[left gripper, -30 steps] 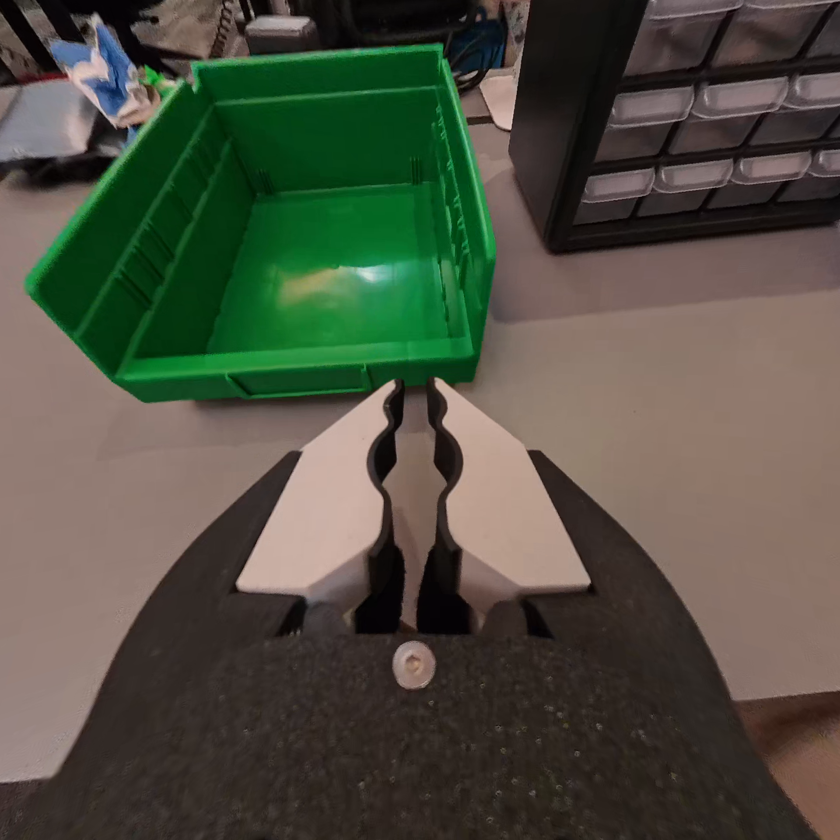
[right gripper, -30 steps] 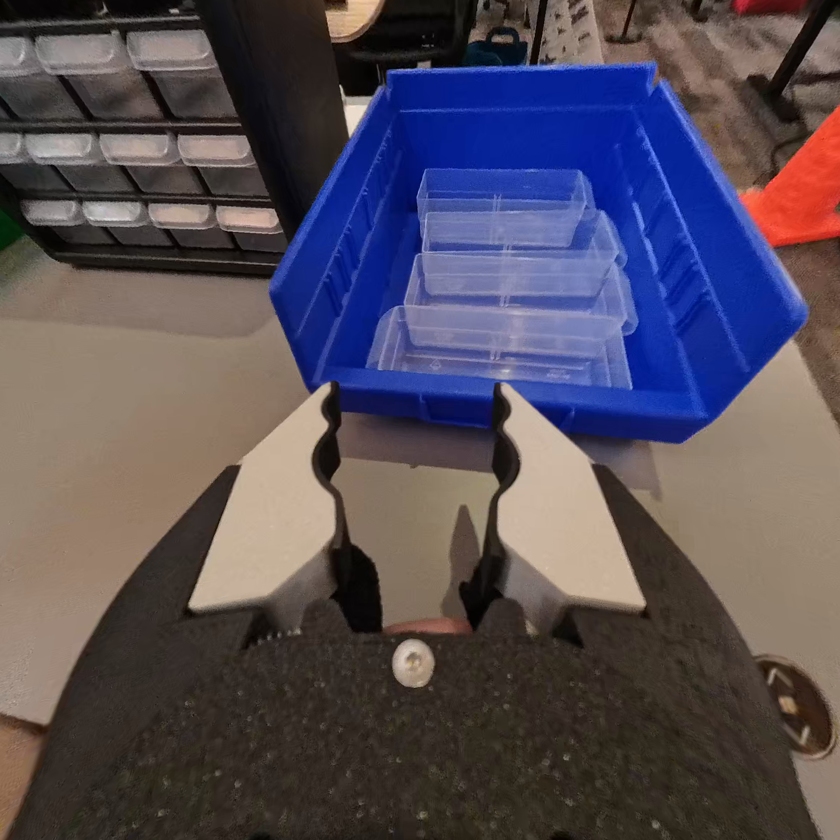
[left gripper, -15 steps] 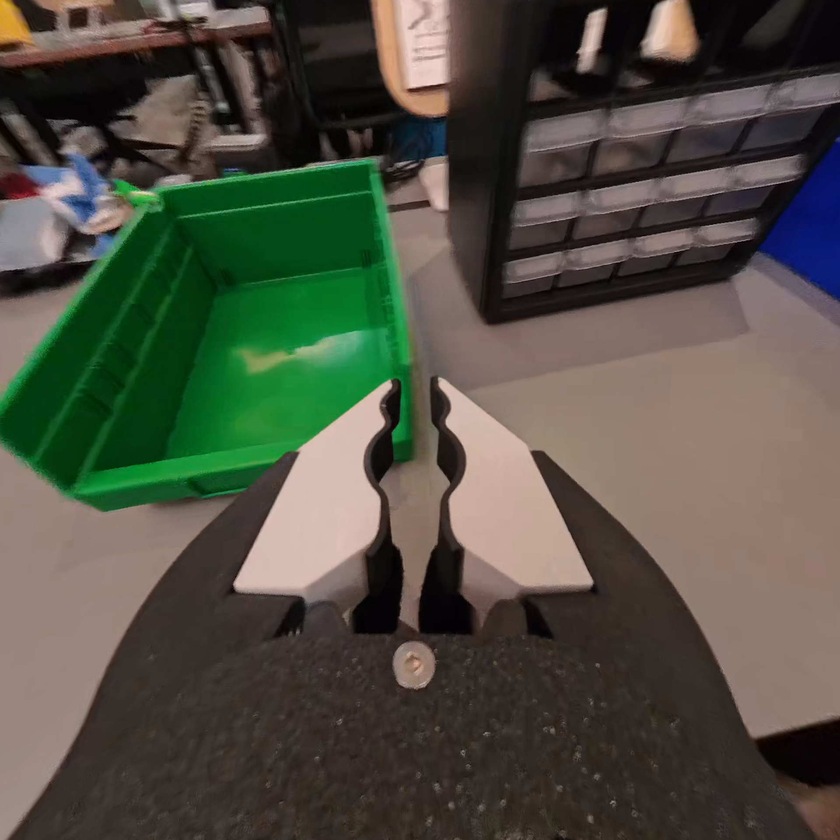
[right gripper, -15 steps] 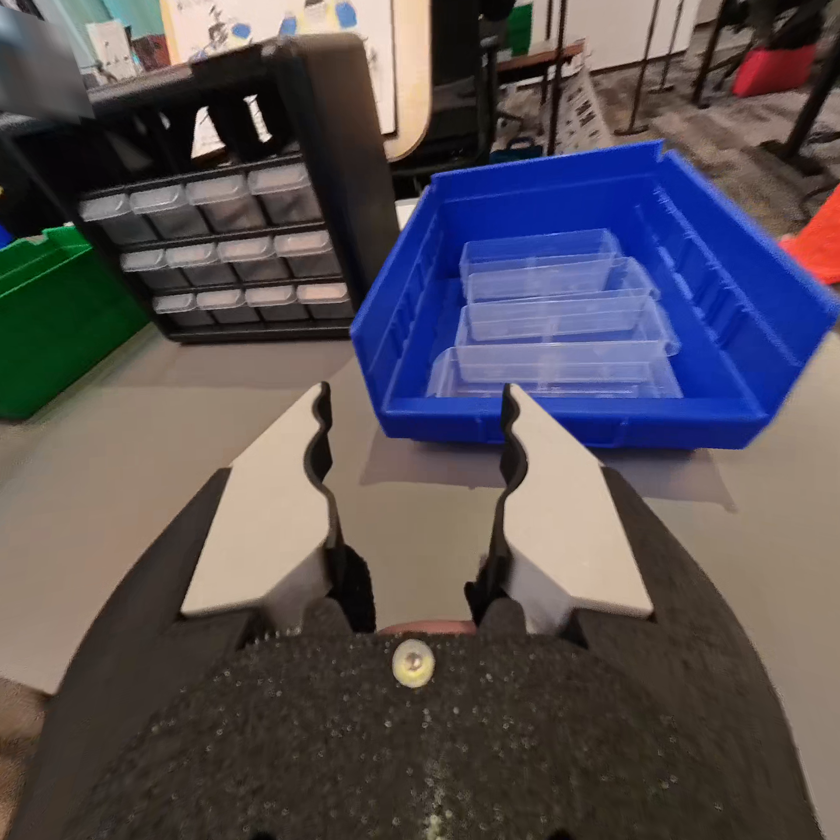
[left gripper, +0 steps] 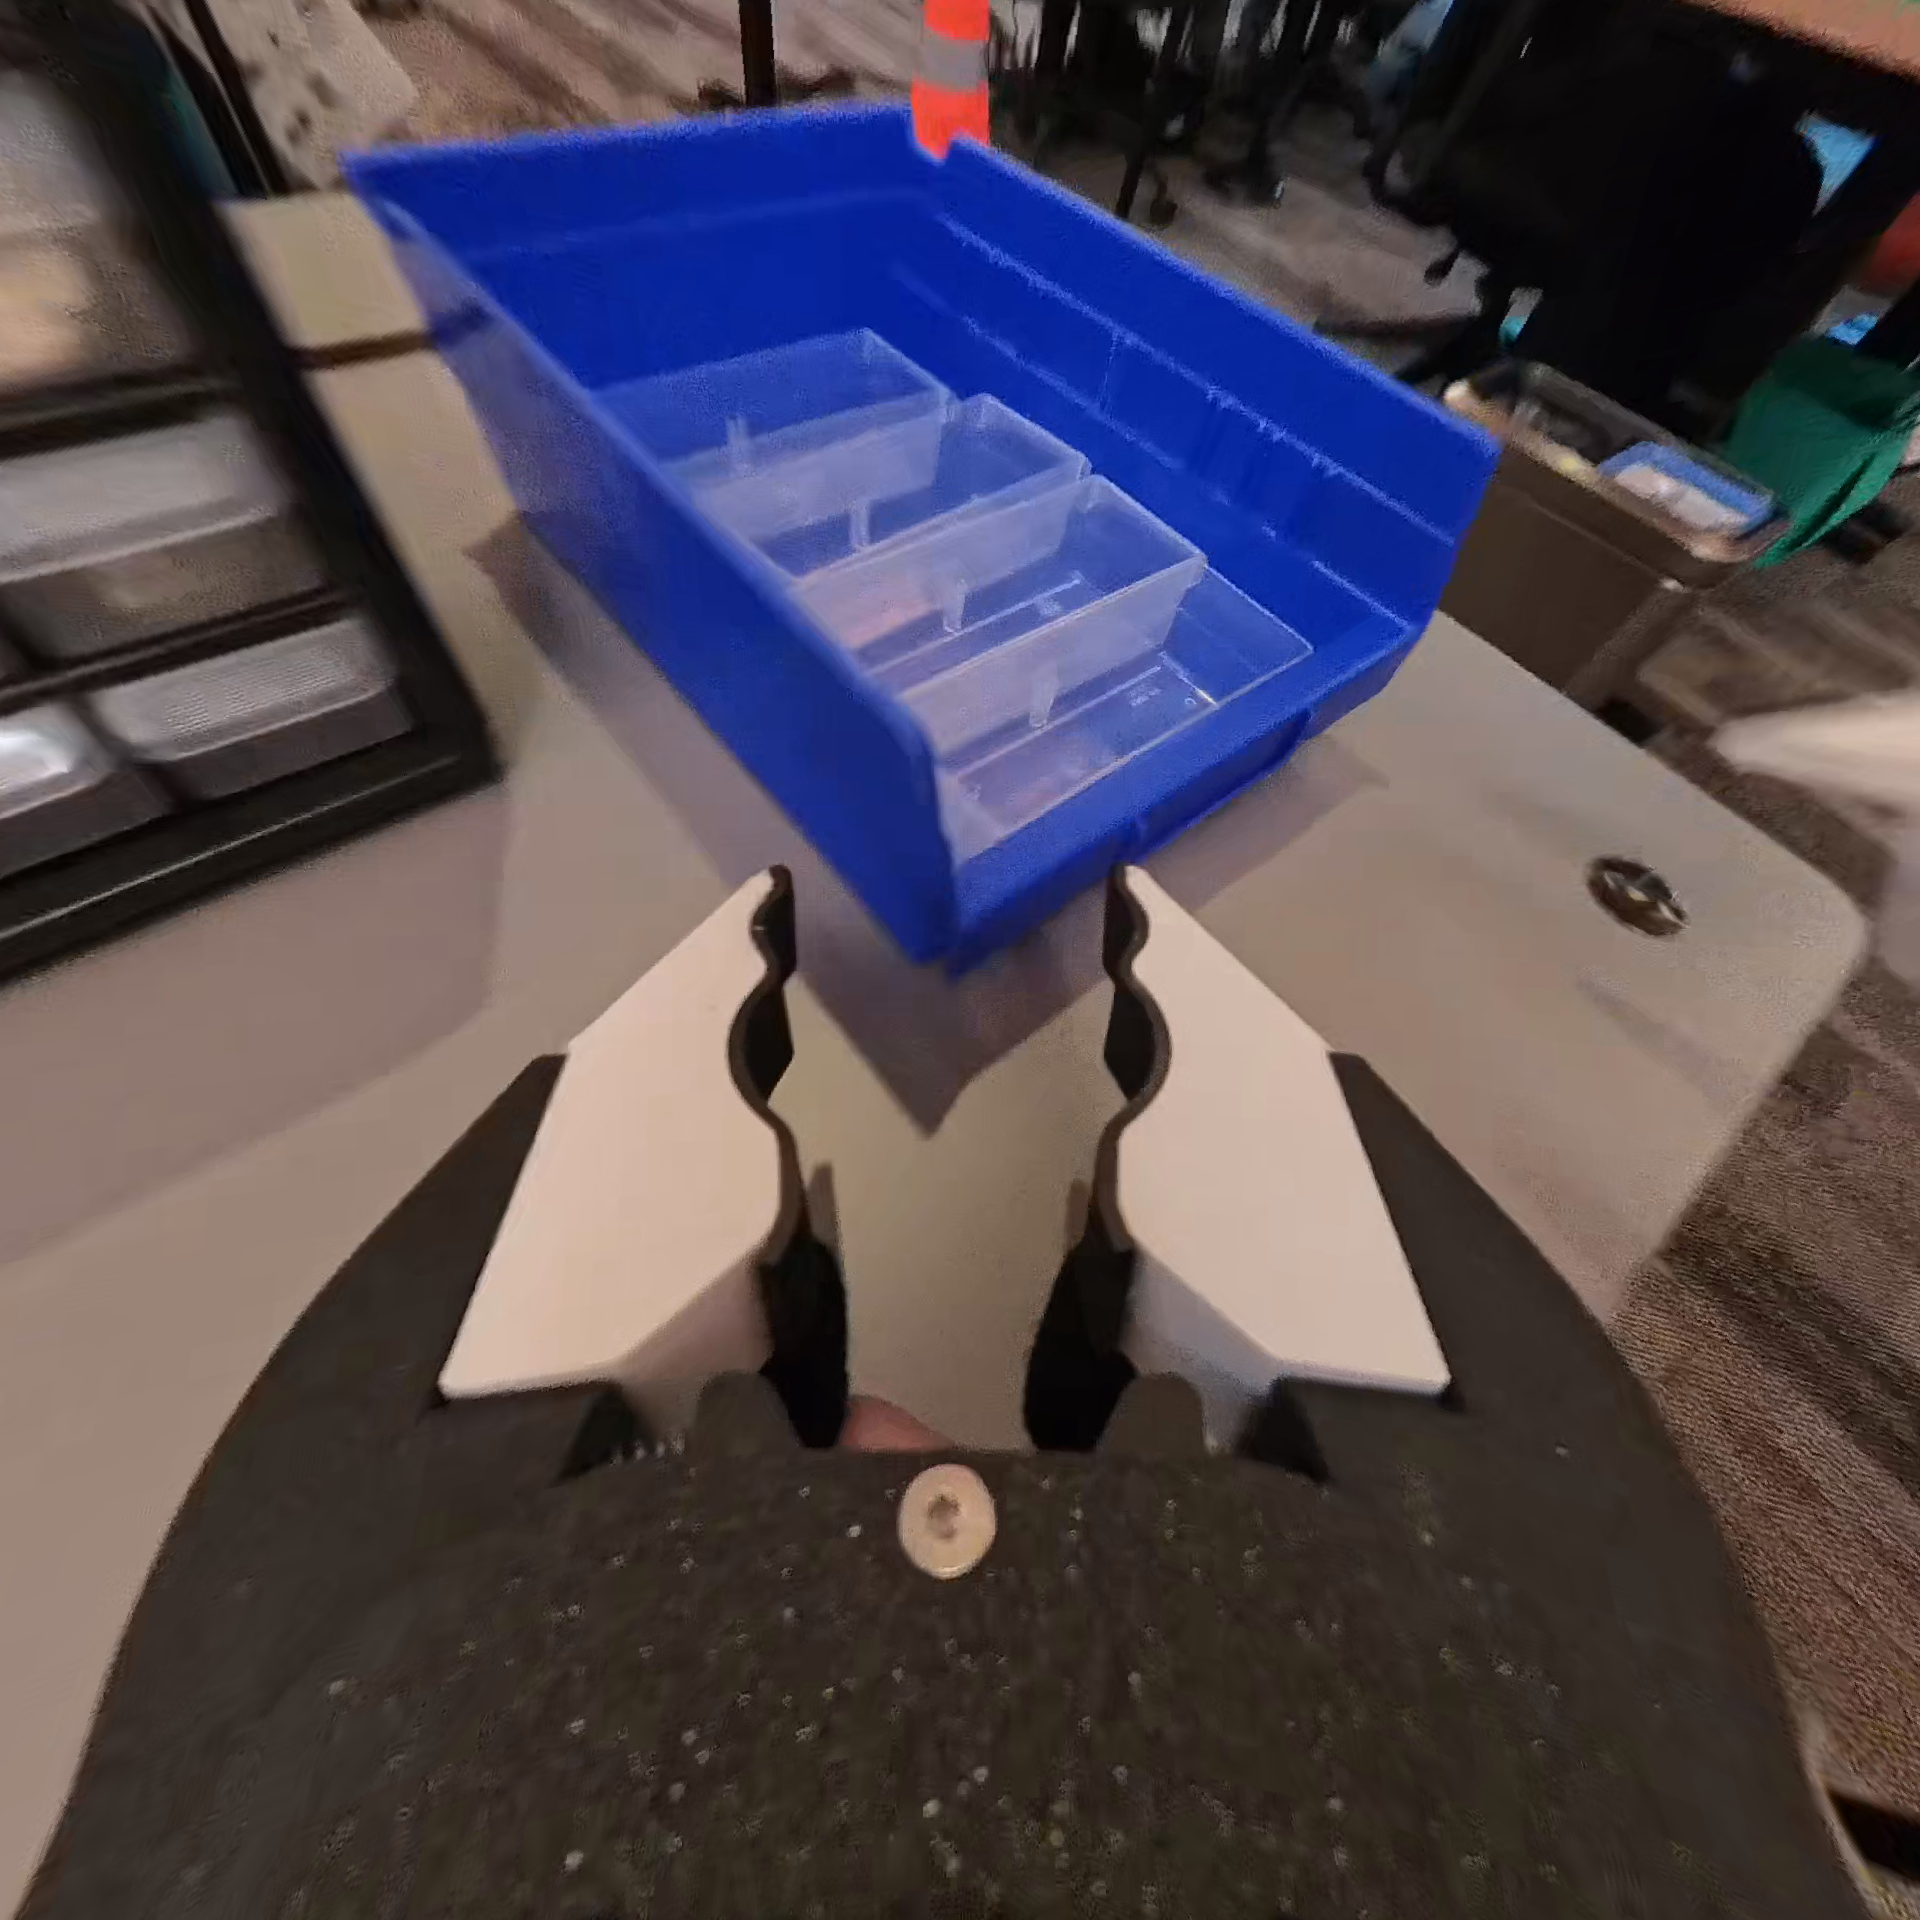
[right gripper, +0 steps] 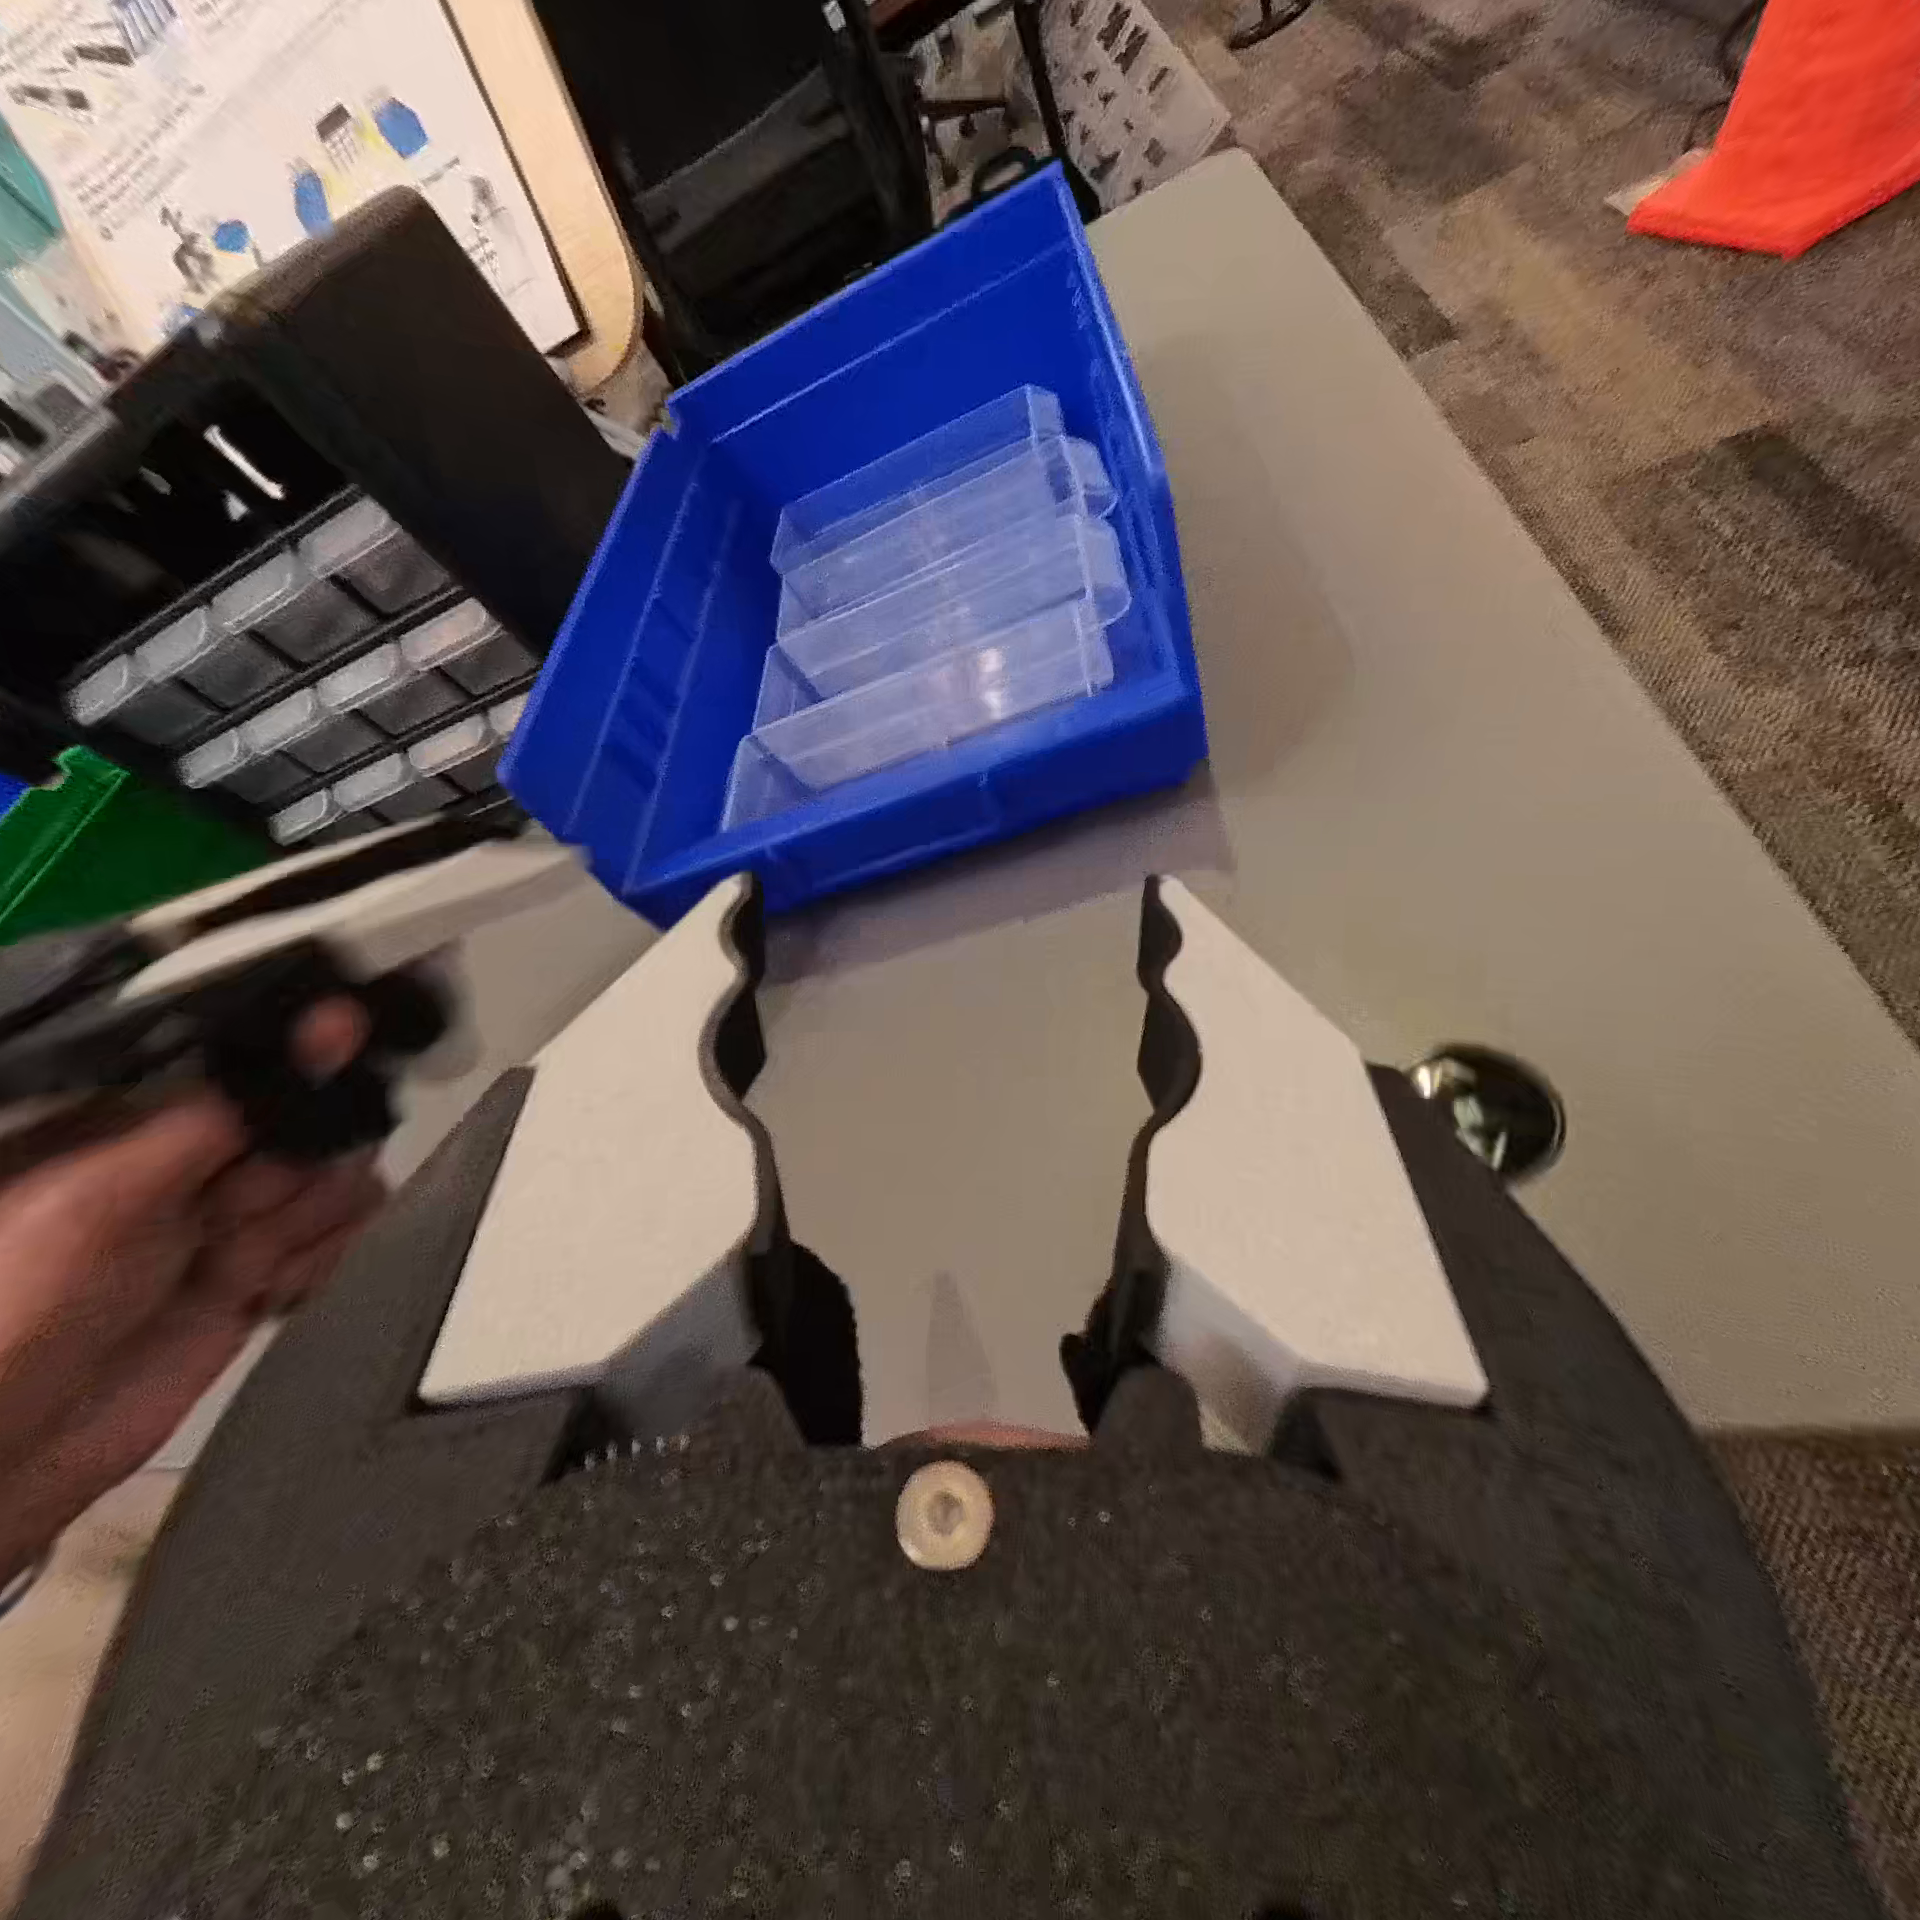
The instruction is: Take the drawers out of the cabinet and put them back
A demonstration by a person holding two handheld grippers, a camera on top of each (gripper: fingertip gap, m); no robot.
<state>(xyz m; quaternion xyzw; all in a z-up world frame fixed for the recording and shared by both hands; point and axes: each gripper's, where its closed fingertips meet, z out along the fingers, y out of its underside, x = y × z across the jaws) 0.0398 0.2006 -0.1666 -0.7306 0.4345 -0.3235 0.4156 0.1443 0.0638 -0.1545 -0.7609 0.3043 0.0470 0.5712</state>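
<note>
A blue bin (left gripper: 727, 644) on the grey table holds several clear plastic drawers (left gripper: 997, 582); it also shows in the right wrist view (right gripper: 873, 831) with the drawers (right gripper: 935, 613). The black drawer cabinet (left gripper: 187, 665) stands left of the bin, with clear drawers in its lower rows; it also shows in the right wrist view (right gripper: 312, 665). My left gripper (left gripper: 943, 904) is open and empty, just short of the bin's near corner. My right gripper (right gripper: 943, 894) is open and empty, in front of the bin.
A green bin (right gripper: 94, 842) sits left of the cabinet. A hand holding the other gripper (right gripper: 239, 1070) is blurred at the left of the right wrist view. The table edge (left gripper: 1714, 1122) and a round grommet (left gripper: 1636, 896) lie to the right. An orange cone (left gripper: 951, 73) stands on the floor beyond.
My left gripper has swung right from the green bin to the blue bin and opened. My right gripper has tilted and pulled back, staying open.
</note>
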